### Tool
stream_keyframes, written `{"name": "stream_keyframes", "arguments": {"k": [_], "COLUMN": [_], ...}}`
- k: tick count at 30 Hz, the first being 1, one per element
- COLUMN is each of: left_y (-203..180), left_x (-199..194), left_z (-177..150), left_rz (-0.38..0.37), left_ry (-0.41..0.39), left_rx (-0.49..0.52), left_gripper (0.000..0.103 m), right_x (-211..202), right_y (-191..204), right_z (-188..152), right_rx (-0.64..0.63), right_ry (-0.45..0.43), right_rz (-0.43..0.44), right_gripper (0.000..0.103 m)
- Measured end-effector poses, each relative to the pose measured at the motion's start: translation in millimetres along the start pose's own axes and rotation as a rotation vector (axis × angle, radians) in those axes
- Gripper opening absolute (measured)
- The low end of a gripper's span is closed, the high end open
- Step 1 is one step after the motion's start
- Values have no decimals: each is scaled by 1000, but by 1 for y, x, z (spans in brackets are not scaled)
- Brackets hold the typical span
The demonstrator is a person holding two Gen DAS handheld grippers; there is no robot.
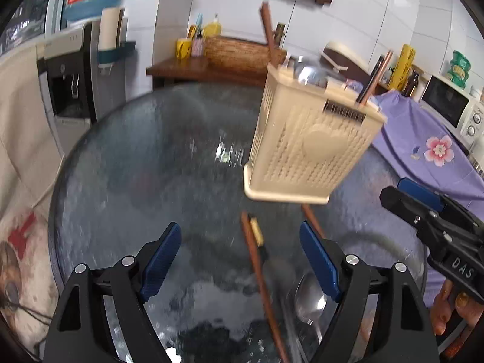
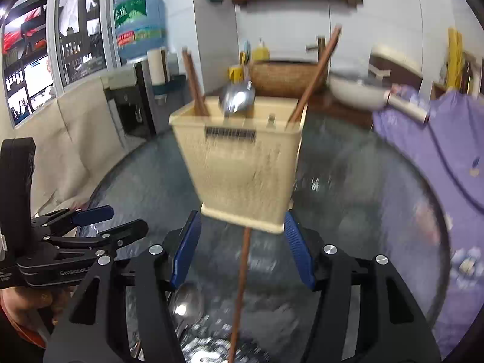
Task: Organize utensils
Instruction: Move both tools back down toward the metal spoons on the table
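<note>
A beige perforated utensil holder [image 1: 308,139] stands on the round glass table [image 1: 145,163]; it also shows in the right wrist view [image 2: 242,163]. It holds brown chopsticks [image 2: 193,84] and a metal spoon [image 2: 237,99]. A loose brown chopstick [image 1: 260,281] and a metal spoon [image 1: 310,298] lie on the glass near me; they show in the right wrist view too, the chopstick [image 2: 240,290] and the spoon [image 2: 187,302]. My left gripper [image 1: 240,260] is open and empty over the chopstick. My right gripper [image 2: 242,248] is open and empty just before the holder's base.
A purple flowered cloth [image 1: 423,139] covers the counter at right, with a microwave [image 1: 450,109] behind. A wooden side table with a wicker basket [image 1: 239,51] stands past the glass table. A water dispenser [image 1: 72,69] stands at left.
</note>
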State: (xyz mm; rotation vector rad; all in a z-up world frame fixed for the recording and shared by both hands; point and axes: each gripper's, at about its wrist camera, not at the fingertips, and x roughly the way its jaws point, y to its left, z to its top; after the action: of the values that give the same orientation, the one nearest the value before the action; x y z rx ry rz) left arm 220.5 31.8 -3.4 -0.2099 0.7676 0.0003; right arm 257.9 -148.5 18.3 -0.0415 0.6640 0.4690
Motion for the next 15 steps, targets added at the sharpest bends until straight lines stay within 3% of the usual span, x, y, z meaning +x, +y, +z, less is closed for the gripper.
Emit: {"name": "stream_keyframes", "arguments": {"k": [7, 15], "left_y": [29, 37], "left_x": [5, -13], "left_z": [-25, -25], "left_rz": [75, 111], "left_ry": [34, 1], "left_rx": [-73, -78], "left_gripper": [74, 74], "right_x": [22, 39], "right_y": [31, 56], "right_z": [-55, -77], "right_rx": [-27, -68], "right_ry": [137, 225], "right_rz": [24, -7], "right_gripper": [57, 56]}}
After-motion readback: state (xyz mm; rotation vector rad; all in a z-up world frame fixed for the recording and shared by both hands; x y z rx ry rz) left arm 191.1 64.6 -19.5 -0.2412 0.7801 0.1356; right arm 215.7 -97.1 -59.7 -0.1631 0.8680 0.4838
